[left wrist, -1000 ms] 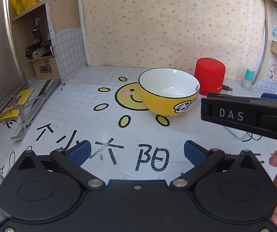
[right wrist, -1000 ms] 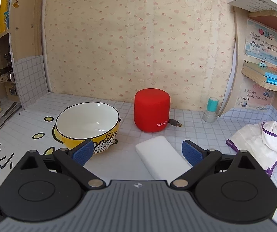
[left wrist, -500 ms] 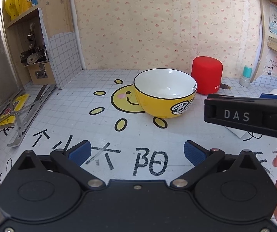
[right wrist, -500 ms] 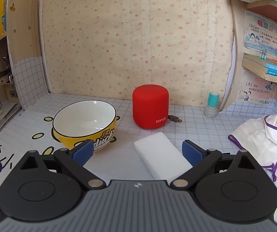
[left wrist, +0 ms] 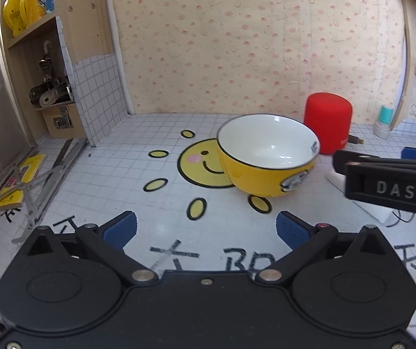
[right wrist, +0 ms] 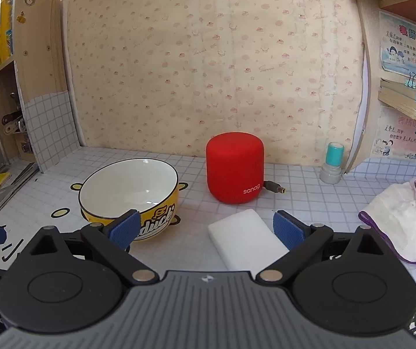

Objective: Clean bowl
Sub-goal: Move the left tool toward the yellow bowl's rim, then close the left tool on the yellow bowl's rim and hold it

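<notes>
Both grippers, left gripper and right gripper, gape empty short of bowl

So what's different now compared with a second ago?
Both grippers eased forward: the right gripper closed in on the white sponge, and the left gripper swung toward the yellow bowl. Nothing was grasped; both stay open. Bowl, sponge and red speaker haven't moved.

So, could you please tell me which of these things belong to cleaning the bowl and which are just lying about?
For the job:
bowl
white sponge
cloth
left tongs, open
right tongs, open

Lying about:
red speaker
teal-capped bottle
folding metal stand
</notes>
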